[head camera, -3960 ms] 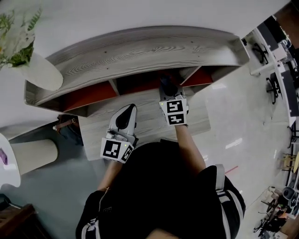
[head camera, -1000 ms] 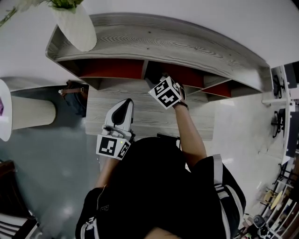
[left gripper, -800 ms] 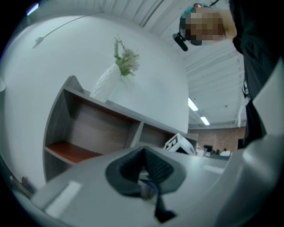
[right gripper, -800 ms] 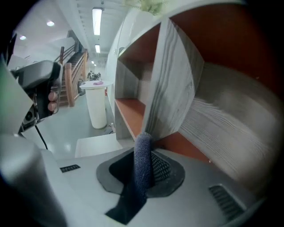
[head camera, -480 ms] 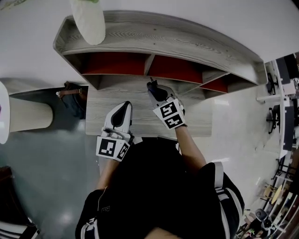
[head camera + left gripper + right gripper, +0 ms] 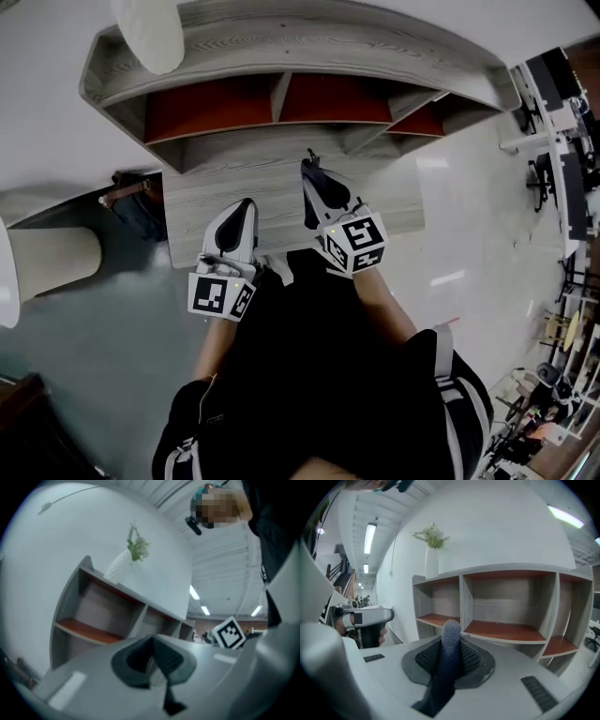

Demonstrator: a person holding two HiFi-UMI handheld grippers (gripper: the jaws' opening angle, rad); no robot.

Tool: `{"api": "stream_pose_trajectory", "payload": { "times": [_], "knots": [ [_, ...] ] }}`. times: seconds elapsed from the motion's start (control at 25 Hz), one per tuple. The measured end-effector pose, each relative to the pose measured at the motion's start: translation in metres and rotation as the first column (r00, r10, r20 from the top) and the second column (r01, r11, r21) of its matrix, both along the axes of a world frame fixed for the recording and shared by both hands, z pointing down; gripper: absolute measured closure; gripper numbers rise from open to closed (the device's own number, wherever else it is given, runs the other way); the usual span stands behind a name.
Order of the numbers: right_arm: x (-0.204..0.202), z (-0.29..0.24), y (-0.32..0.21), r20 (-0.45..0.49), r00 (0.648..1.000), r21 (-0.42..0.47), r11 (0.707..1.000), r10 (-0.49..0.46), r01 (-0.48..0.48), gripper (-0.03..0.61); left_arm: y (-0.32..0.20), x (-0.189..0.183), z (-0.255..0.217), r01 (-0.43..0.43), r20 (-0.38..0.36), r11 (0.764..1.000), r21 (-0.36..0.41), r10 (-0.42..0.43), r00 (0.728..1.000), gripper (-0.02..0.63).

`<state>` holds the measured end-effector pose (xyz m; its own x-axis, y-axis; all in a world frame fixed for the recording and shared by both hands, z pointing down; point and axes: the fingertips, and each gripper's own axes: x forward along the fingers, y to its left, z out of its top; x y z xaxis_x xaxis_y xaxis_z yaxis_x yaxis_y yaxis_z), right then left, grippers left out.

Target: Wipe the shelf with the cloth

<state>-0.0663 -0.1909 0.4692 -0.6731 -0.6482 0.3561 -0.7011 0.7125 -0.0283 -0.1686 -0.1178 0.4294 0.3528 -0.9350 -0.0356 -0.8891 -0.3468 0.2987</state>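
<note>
The grey wood-grain shelf (image 6: 309, 37) has three compartments with orange-red boards (image 6: 508, 631). My right gripper (image 6: 309, 169) hovers in front of the middle compartment, outside it, above the lower wooden ledge (image 6: 202, 183). It is shut on a grey-blue cloth (image 6: 450, 656) that sticks up between the jaws and hangs down toward the camera. My left gripper (image 6: 241, 210) is held lower left of the right one, over the ledge's front edge, shut with nothing in it. In the left gripper view its jaws (image 6: 152, 641) meet, and the shelf (image 6: 101, 616) lies ahead.
A white vase (image 6: 145, 33) with a green plant (image 6: 431, 537) stands on the shelf's top at its left end. A round pale stool or bin (image 6: 52, 258) and a dark bag (image 6: 131, 202) sit on the floor at left. Office furniture (image 6: 562, 112) lines the right.
The right gripper has drawn back out of the shelf's compartment toward the person with the cloth still in it. The left gripper has stayed about where it was.
</note>
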Motion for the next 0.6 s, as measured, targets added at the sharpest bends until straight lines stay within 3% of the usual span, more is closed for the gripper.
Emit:
{"api": "stream_pose_trajectory", "payload": {
  "times": [0.24, 0.6],
  "knots": [
    [0.034, -0.018, 0.013, 0.099, 0.989, 0.018, 0.994, 0.109, -0.112, 0.525, 0.005, 0.013, -0.007, -0.025, 0.012, 0.999, 0.02, 0.025, 1.0, 0.609],
    [0.076, -0.031, 0.018, 0.165, 0.971, 0.041, 0.982, 0.173, -0.182, 0.525, 0.0, 0.036, -0.013, -0.003, 0.02, 1.0, 0.016, 0.003, 1.0, 0.609]
  ]
}}
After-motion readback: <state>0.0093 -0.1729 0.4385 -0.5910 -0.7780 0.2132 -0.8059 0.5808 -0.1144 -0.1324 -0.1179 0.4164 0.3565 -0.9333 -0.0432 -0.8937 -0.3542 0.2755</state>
